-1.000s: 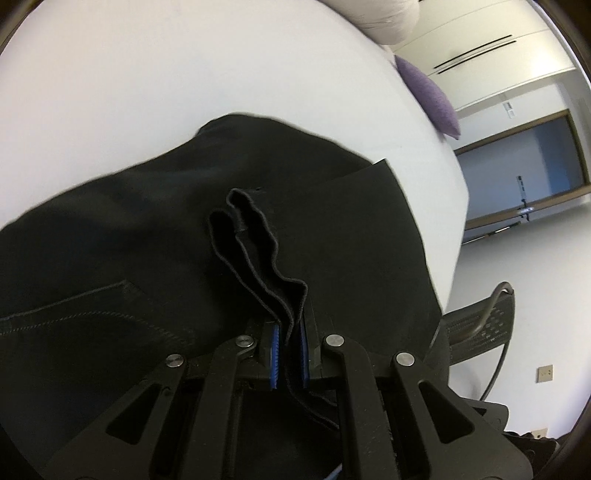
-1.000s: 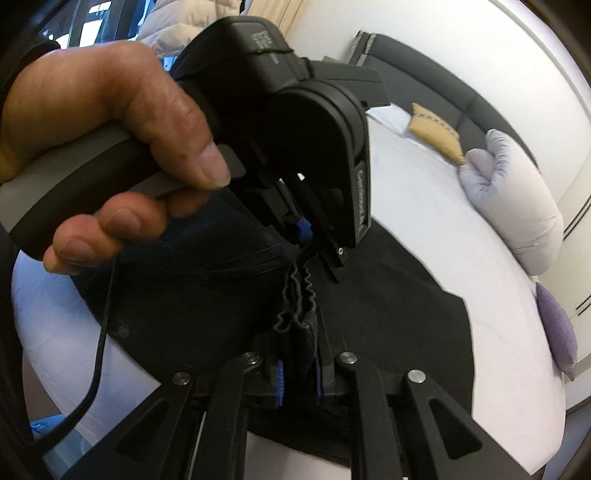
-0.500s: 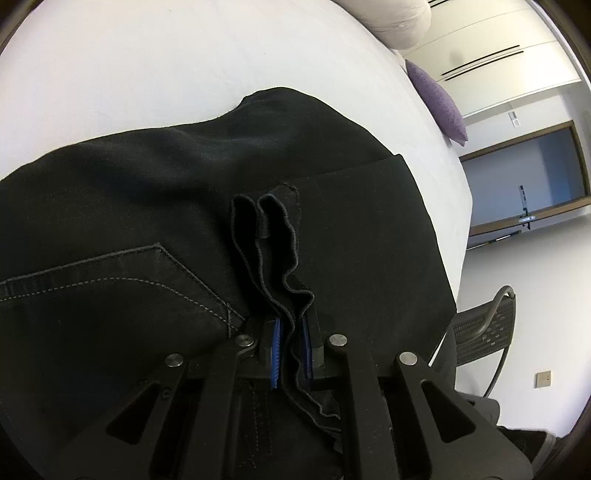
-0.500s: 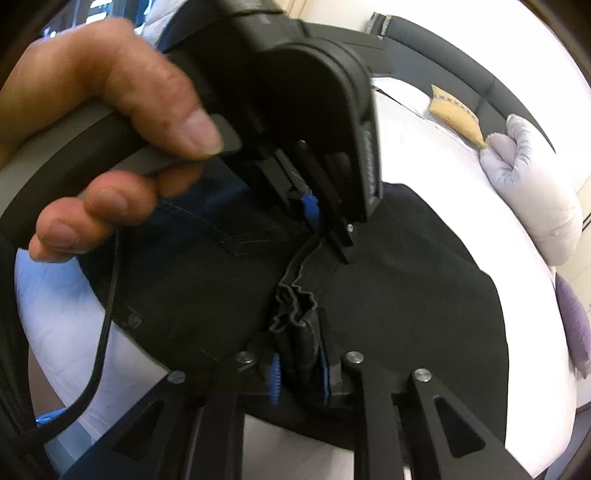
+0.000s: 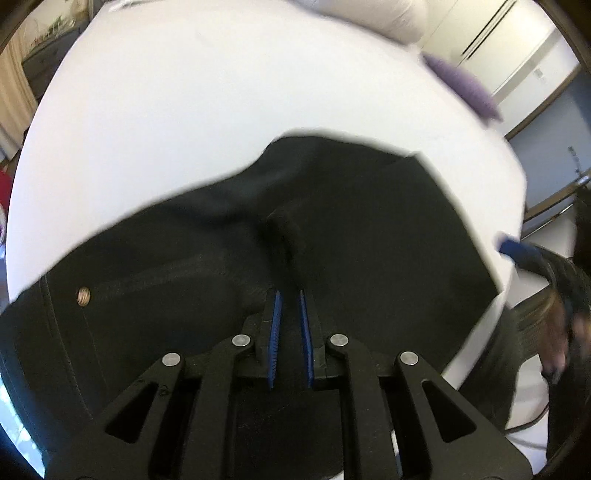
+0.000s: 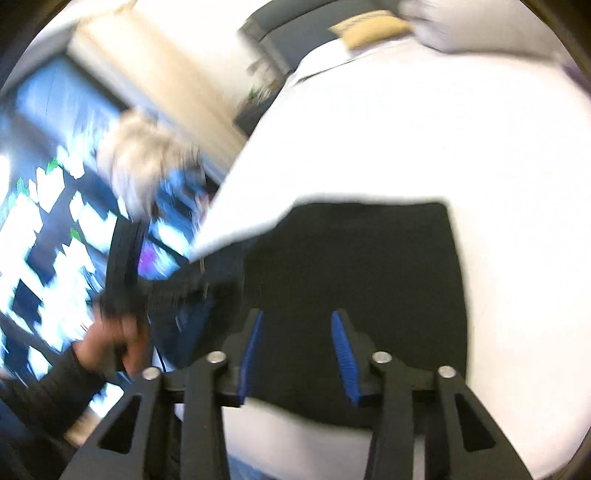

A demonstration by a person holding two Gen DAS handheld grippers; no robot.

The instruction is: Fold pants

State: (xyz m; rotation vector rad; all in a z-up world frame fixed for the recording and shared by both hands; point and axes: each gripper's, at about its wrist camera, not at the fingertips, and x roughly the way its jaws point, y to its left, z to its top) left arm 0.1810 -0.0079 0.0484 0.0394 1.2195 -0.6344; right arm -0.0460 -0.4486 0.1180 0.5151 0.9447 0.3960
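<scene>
Black pants (image 5: 369,240) lie folded on a white bed (image 5: 221,110). My left gripper (image 5: 289,293) points steeply down at them. A raised ridge of cloth (image 5: 284,229) runs into its narrow jaws, so it looks shut on the fabric, though the picture is blurred. My right gripper (image 6: 297,314) hovers over the pants (image 6: 369,277) near the bed's edge. Its jaws are opening and nothing is between them. In the left wrist view, one of its blue pads (image 5: 513,250) shows at the right edge. A hand (image 6: 118,343) holds the left gripper (image 6: 125,258) at the left of the right wrist view.
A purple cushion (image 5: 461,88) and a white pillow (image 5: 369,14) lie at the far side of the bed. A tan cushion (image 6: 369,31) sits by the dark headboard (image 6: 273,40). The bed's edge (image 6: 236,229) drops off at the left, towards bright windows.
The right gripper let go of the bunched cloth, opened and swung away sideways from the left one. The left gripper rose a little with the ridge of cloth still running into it.
</scene>
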